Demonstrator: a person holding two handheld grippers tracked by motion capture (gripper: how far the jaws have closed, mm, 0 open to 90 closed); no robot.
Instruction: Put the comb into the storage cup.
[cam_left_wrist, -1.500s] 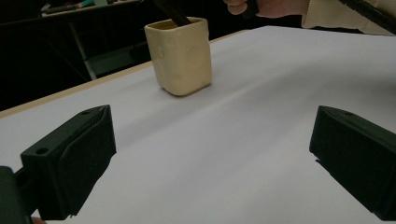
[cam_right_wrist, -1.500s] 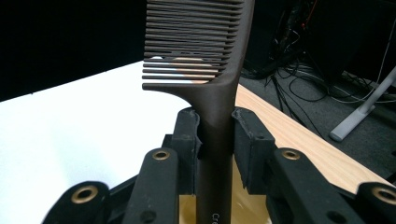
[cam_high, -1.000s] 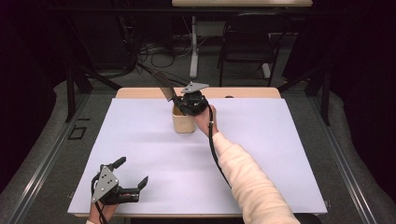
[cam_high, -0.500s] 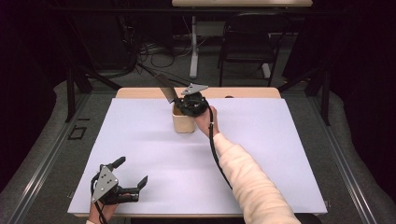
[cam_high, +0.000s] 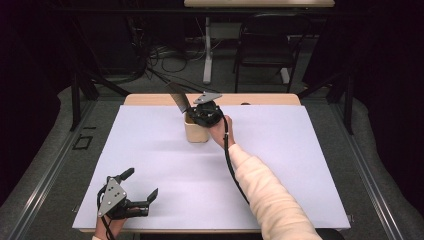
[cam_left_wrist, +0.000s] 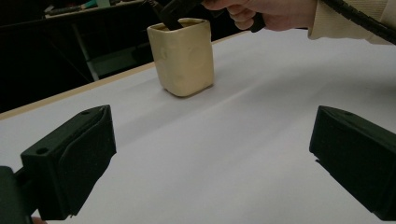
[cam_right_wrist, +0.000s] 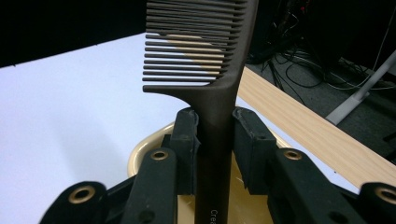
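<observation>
- Right gripper view: the right gripper (cam_right_wrist: 215, 140) is clamped on the handle of a dark comb (cam_right_wrist: 205, 56), both pads pressing its sides, teeth pointing left.
- The comb's handle runs down into a cream cup (cam_right_wrist: 140, 156) directly below the jaws.
- High view: the cup (cam_high: 196, 132) stands on the white sheet (cam_high: 300, 165) near the table's far edge, comb (cam_high: 179, 97) sticking up and tilted left.
- Left gripper (cam_high: 135, 192) rests at the sheet's near left corner, jaws wide apart with nothing between them, well apart from the cup.

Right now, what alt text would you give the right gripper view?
The right gripper clamps the handle of a dark brown comb between its black fingers, teeth end up, over the open mouth of a cream cup. Behind lie the white table cover and a wooden table edge.
</observation>
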